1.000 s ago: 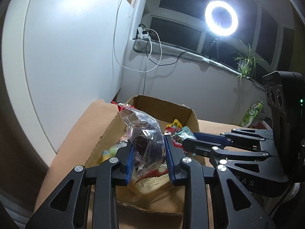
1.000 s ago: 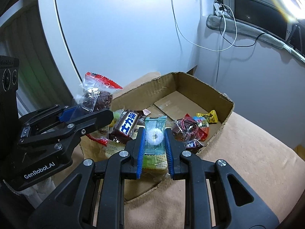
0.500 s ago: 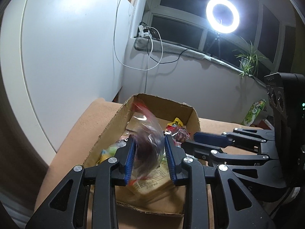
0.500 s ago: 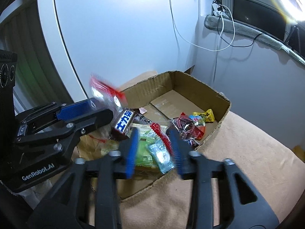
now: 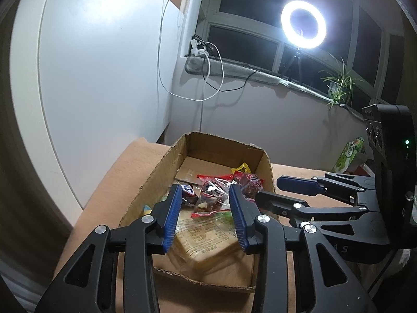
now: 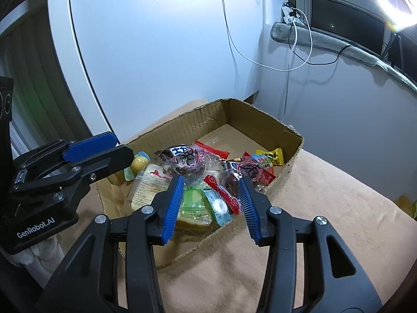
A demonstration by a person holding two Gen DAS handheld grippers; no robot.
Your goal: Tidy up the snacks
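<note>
Both grippers hang over the near end of the cardboard box (image 6: 260, 120), which sits on a tan cloth (image 6: 325, 208). Left gripper (image 5: 206, 215): jaws have just been opening, now apart, nothing between the pads. Right gripper (image 6: 209, 203): jaws have just been opening, also empty. The clear bag of dark sweets (image 5: 212, 199) and the teal candy packet (image 6: 219, 207) lie in the box among other snacks.

Tan cloth-covered tabletop (image 6: 325, 195). Open cardboard box (image 6: 250, 120) sits directly on it, at 12 o'clock in the right wrist view. Green packet (image 5: 350, 154) at 3 o'clock in the left wrist view.
</note>
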